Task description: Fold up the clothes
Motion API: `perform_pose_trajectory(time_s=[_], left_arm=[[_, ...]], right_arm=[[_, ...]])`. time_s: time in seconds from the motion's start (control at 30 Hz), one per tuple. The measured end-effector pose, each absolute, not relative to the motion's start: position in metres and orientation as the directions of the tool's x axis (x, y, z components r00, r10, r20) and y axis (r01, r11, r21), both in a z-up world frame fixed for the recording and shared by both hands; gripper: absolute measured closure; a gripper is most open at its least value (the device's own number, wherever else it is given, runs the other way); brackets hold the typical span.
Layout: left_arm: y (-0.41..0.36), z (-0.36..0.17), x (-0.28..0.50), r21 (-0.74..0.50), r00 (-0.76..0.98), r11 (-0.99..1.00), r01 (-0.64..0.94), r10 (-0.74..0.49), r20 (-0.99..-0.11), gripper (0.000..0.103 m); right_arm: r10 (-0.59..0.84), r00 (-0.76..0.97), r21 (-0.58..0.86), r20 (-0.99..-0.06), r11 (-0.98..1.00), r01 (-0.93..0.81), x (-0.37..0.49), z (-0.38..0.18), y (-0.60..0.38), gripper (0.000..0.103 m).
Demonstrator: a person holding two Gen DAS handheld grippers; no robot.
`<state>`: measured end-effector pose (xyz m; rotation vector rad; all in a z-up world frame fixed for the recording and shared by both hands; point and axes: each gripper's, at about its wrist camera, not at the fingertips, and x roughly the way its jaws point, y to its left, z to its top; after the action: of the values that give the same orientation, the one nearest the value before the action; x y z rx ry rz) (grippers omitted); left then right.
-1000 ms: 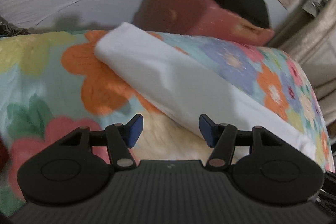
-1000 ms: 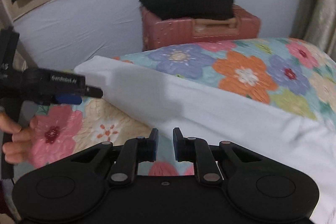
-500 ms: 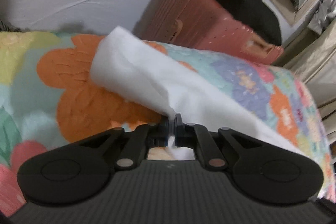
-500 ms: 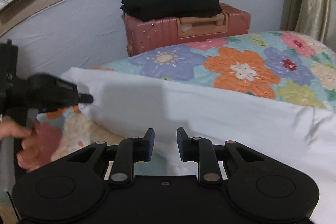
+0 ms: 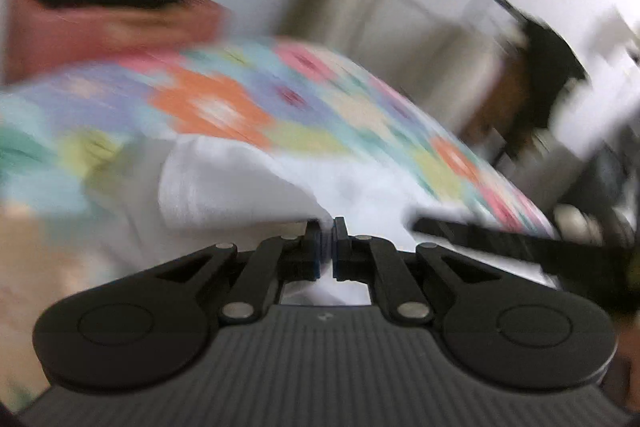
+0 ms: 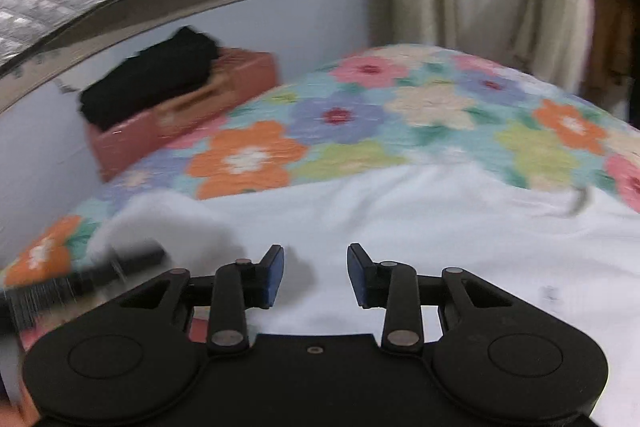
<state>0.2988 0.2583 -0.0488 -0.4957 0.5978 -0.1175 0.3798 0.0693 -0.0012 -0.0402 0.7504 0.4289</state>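
We have the left hand-held gripper (image 5: 327, 227) clamped on the white garment's (image 6: 400, 211) edge, lifted ahead of it; our right hand-held gripper (image 6: 315, 267), jaws just opening, is empty above the cloth. Folding has barely begun.

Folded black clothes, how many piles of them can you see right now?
1. The pile of folded black clothes sits on the pink suitcase against the wall, beyond the floral bedspread. More may lie out of view.
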Motion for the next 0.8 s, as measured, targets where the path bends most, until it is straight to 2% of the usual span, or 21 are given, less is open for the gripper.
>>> perform_pose_trajectory(time_s=[0.13,0.2,0.23,0.27,0.37,0.4,0.43,0.5,0.57,0.67,0.8], left_arm=[[0.207,-0.069,0.309,-0.490,0.747,0.869,0.071,-0.371,-0.551,0.099],[0.201,-0.085,0.316,-0.568,0.691,0.819,0.078,-0.455,-0.562,0.098],[0.198,-0.094,0.321,-0.612,0.660,0.788,0.067,-0.495,-0.566,0.096],[0.203,-0.105,0.324,-0.659,0.615,0.751,0.027,-0.532,-0.582,0.090],[0.225,-0.130,0.331,-0.759,0.512,0.645,-0.095,-0.622,-0.592,0.087],[0.234,-0.128,0.329,-0.774,0.520,0.625,-0.103,-0.629,-0.577,0.080],[0.241,-0.121,0.325,-0.762,0.535,0.641,-0.096,-0.612,-0.582,0.074],[0.252,-0.105,0.316,-0.723,0.566,0.687,-0.075,-0.568,-0.598,0.047],[0.262,-0.092,0.308,-0.684,0.594,0.727,-0.057,-0.526,-0.609,0.040],[0.278,-0.098,0.307,-0.648,0.606,0.747,-0.146,-0.450,-0.656,0.039],[0.304,-0.102,0.303,-0.621,0.630,0.746,-0.241,-0.367,-0.685,0.042]], right_arm=[[0.335,0.657,0.165,-0.675,0.937,-0.309,0.382,-0.003,0.025,0.060],[0.337,0.641,0.201,-0.690,0.940,-0.277,0.384,-0.010,0.008,0.059],[0.336,0.631,0.206,-0.699,0.940,-0.271,0.385,-0.015,0.004,0.059],[0.333,0.623,0.207,-0.708,0.941,-0.268,0.385,-0.019,0.003,0.059],[0.297,0.611,0.145,-0.734,0.947,-0.286,0.380,-0.031,0.010,0.059],[0.291,0.609,0.120,-0.738,0.944,-0.306,0.378,-0.034,0.014,0.059],[0.304,0.604,0.122,-0.737,0.938,-0.324,0.377,-0.035,0.017,0.059],[0.338,0.590,0.138,-0.734,0.924,-0.357,0.374,-0.035,0.021,0.058],[0.367,0.576,0.155,-0.731,0.910,-0.384,0.372,-0.034,0.025,0.050],[0.395,0.581,0.159,-0.711,0.896,-0.416,0.372,-0.026,0.031,0.043],[0.413,0.589,0.171,-0.695,0.890,-0.422,0.369,-0.020,0.034,0.042]])
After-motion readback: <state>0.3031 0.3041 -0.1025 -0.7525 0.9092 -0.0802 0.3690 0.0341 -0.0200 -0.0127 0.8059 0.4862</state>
